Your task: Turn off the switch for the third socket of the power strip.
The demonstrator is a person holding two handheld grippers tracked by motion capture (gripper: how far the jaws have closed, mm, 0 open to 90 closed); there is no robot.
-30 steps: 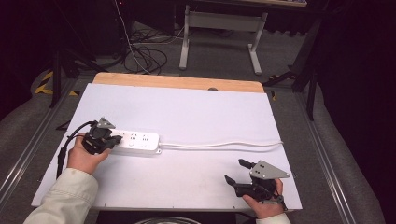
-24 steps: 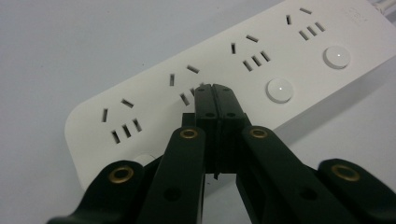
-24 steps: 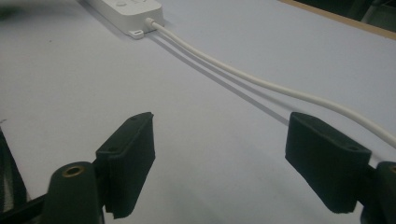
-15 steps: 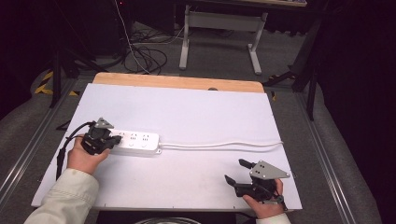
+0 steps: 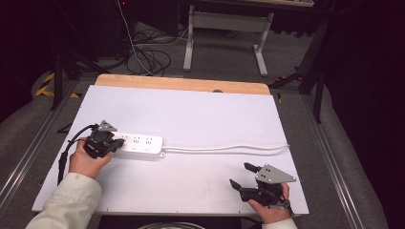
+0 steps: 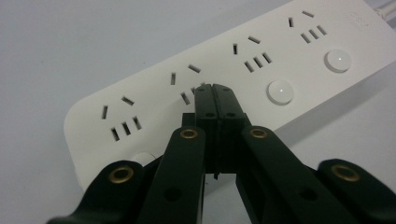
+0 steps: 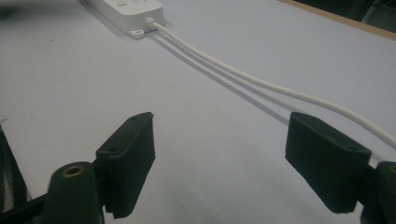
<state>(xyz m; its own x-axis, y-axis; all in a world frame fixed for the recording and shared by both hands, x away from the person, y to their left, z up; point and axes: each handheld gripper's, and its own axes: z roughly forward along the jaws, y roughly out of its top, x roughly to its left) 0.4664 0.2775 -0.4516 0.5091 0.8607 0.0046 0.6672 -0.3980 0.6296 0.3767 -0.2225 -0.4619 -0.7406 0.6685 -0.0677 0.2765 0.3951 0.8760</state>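
The table [image 5: 200, 114] is a flat white board, and everything I handle lies on it. The power strip [image 5: 141, 145] lies directly under and ahead of my left gripper [image 5: 117, 142], its long white body running away from that gripper toward my right gripper [image 5: 241, 175], which rests well apart from it near the table's near edge. I judge the power strip a rigid plastic shell, light to moderate in weight, smooth and likely to slide on the board if pushed at one end; the long side walls look the best place to grip it, across the narrow width near the middle. The cable [image 5: 229, 148] leaves the strip's far end and passes just ahead of my right gripper; it appears pliant and would drag on any lift. My left gripper's jaws are pressed together with nothing between them, tips over the strip's top face beside a round button [image 6: 281, 91]; contact I cannot confirm. My right gripper's jaws stand spread and empty.
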